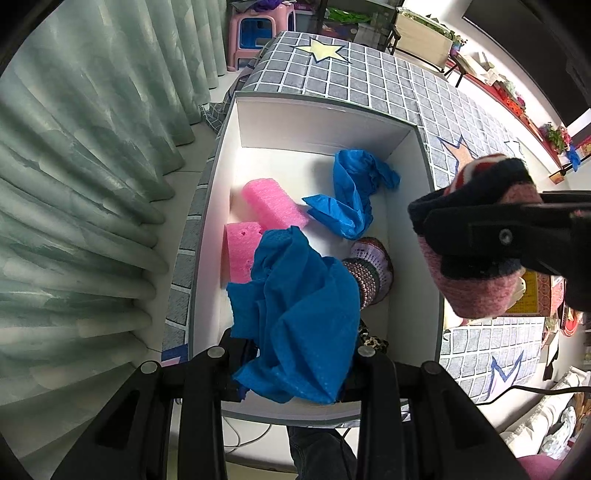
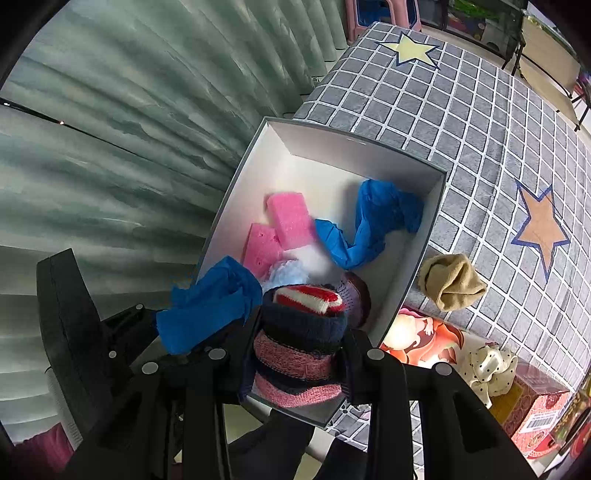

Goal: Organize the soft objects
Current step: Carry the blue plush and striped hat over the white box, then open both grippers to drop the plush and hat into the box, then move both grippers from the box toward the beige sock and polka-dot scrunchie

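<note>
A white box (image 1: 317,122) with a grey rim sits on the table's left end; it also shows in the right wrist view (image 2: 354,155). Inside lie two pink foam blocks (image 1: 275,205), a blue shoe cover (image 1: 354,195) and a knitted piece (image 1: 369,273). My left gripper (image 1: 295,365) is shut on a blue cloth (image 1: 299,314) above the box's near end. My right gripper (image 2: 299,347) is shut on a rolled striped knit sock (image 2: 299,332) over the box's near right side; it also shows in the left wrist view (image 1: 476,236).
A tan sock (image 2: 450,282), a cream dotted bow (image 2: 487,369) and a red patterned box (image 2: 535,413) lie on the grey checked tablecloth (image 2: 480,122) right of the box. Green curtains (image 1: 74,184) hang on the left. A pink stool (image 1: 258,33) stands beyond the table.
</note>
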Motion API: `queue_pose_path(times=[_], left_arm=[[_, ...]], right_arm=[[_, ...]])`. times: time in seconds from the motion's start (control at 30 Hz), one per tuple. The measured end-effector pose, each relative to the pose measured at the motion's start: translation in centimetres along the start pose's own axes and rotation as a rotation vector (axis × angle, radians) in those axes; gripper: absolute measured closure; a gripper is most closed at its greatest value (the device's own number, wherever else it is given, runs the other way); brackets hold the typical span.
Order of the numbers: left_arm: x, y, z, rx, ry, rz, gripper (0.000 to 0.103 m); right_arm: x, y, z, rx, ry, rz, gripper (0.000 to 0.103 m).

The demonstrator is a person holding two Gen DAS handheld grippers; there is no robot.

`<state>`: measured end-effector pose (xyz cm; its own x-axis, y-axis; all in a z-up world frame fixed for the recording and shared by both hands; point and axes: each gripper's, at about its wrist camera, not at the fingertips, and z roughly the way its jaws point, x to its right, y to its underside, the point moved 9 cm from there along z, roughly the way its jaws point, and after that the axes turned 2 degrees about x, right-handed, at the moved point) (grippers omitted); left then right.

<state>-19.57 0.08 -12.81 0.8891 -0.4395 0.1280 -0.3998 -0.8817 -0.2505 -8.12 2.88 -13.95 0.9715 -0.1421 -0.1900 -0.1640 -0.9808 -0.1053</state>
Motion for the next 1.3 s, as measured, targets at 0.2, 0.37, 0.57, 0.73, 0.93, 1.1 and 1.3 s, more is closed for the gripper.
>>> queue_pose_path(times=[0.2, 0.37, 0.57, 0.73, 0.93, 1.1, 1.3], left_arm=[[0.2, -0.2, 0.0, 0.005, 0.008, 0.005, 0.045], [0.4, -0.3, -0.2, 0.01, 0.02, 0.003, 0.022], [0.0, -0.6, -0.7, 0.048, 0.034, -0.048, 0.0], [-0.1, -0.8, -0.5, 0.044, 0.051, -0.068, 0.0], [0.3, -0.8, -0.5, 0.036, 0.056, -0.066, 0.0], [0.3, -0.8, -0.6, 0.033, 0.053, -0.067, 0.0], [0.5, -0.8, -0.8, 0.032, 0.057, -0.064, 0.0]], right_arm=[[0.0, -0.2, 0.2, -0.002, -0.009, 0.007, 0.065], [0.1, -0.5, 0.1, 0.002, -0.001, 0.012, 0.05], [0.4, -0.7, -0.1, 0.012, 0.019, 0.021, 0.02], [1.0, -0.6, -0.1, 0.002, 0.027, 0.042, 0.001], [1.5, -0.5, -0.5, 0.01, 0.035, 0.056, 0.001], [1.4, -0.4, -0.7, 0.011, 0.036, 0.05, 0.001], [1.4, -0.3, -0.7, 0.009, 0.031, 0.049, 0.001]])
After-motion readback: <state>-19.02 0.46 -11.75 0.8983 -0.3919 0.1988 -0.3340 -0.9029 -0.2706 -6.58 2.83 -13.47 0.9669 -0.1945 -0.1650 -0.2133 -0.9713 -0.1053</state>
